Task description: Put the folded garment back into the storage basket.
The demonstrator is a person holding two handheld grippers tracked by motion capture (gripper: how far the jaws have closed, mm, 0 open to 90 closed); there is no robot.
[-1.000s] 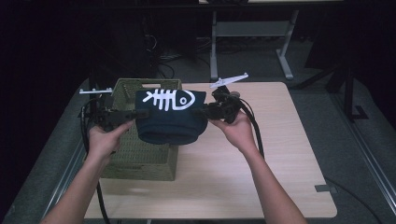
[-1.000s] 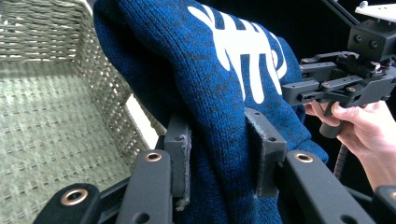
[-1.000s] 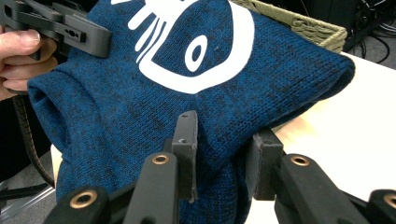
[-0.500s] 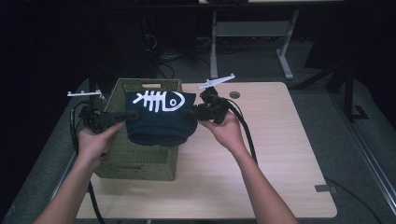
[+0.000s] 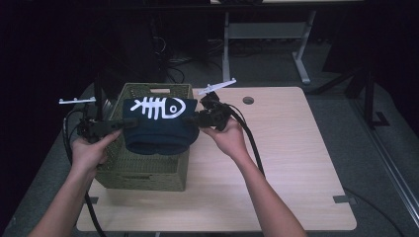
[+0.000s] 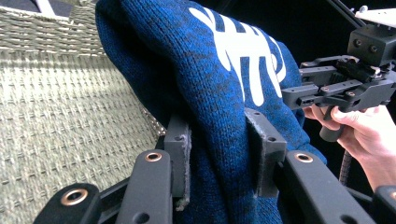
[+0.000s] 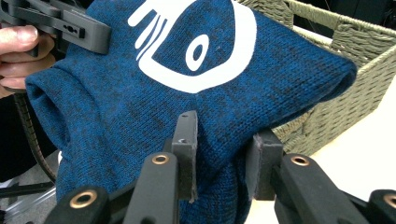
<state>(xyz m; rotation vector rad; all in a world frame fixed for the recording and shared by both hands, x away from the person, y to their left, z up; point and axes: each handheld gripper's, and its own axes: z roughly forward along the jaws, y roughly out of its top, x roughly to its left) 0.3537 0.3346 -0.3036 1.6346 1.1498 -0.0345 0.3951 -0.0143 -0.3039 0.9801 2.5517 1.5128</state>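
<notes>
A folded dark blue knit sweater (image 5: 159, 123) with a white fish-skeleton print hangs stretched between both grippers, over the open top of a green woven basket (image 5: 143, 170). My left gripper (image 5: 117, 123) is shut on the sweater's left edge, and its jaws pinch the knit (image 6: 219, 140). My right gripper (image 5: 191, 118) is shut on the right edge, fabric (image 7: 219, 149) bunched between its jaws. In the left gripper view the right gripper (image 6: 299, 95) shows at the far side of the sweater. The basket wall (image 7: 345, 93) lies behind the sweater in the right gripper view.
The basket stands on the left part of a light wooden table (image 5: 291, 163), which has a round cable hole (image 5: 248, 100) near its back edge. Desk legs and cables (image 5: 267, 44) stand on the dark floor behind. Basket weave (image 6: 70, 102) spreads below the left gripper.
Both grippers carried the sweater leftward, from beside the basket's right rim to above its opening. Both holds stayed shut.
</notes>
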